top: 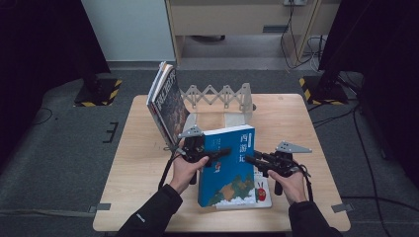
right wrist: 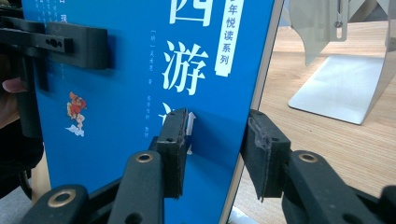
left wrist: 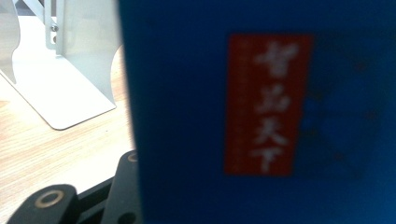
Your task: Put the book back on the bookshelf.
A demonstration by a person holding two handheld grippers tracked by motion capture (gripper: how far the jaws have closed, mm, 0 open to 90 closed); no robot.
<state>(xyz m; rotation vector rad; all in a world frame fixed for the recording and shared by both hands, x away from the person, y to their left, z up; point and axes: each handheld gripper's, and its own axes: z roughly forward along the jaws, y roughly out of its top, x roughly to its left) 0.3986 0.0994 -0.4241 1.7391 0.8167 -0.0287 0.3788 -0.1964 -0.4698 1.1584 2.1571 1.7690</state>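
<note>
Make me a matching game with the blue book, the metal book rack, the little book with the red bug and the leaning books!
Things:
1. blue book
2. metal book rack
3. picture book with the red bug
4. dark-covered books

Where or how:
a. lying flat on the table under another book
b. leaning at the rack's left end
c. held up between two claws
d. standing at the far side of the table, its middle empty

Pairs: 1-c, 2-d, 3-a, 4-b

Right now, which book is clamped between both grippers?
The blue book, upright at the table's front; the dark-covered books lean untouched against the metal bookend behind.
</note>
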